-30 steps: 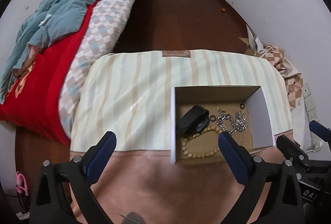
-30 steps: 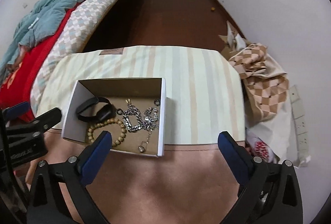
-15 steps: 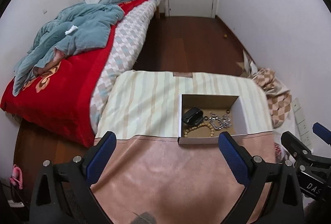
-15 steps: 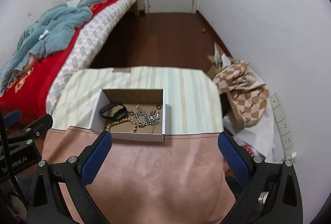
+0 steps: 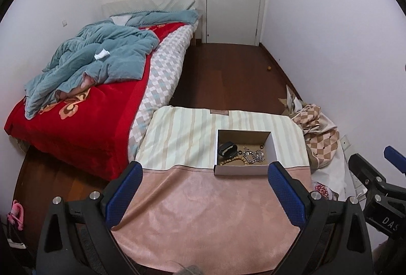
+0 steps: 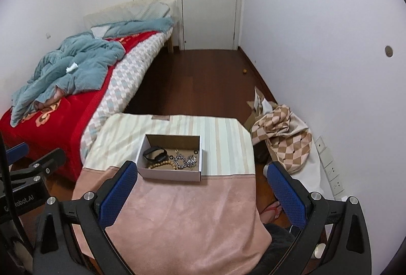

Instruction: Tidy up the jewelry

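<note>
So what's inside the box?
In the box: a black band, a bead bracelet, silver chains and small dark rings. Its near wall hides the front strip of the floor.

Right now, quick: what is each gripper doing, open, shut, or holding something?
Left gripper: open, holding nothing.
Right gripper: open, holding nothing.

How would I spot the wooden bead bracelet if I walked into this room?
Find the low table with the striped and pink cloth beside the red bed. On it sits an open cardboard box. The bead bracelet lies at its near edge, tan and round-beaded, unlike the black band and the silver chains.
</note>
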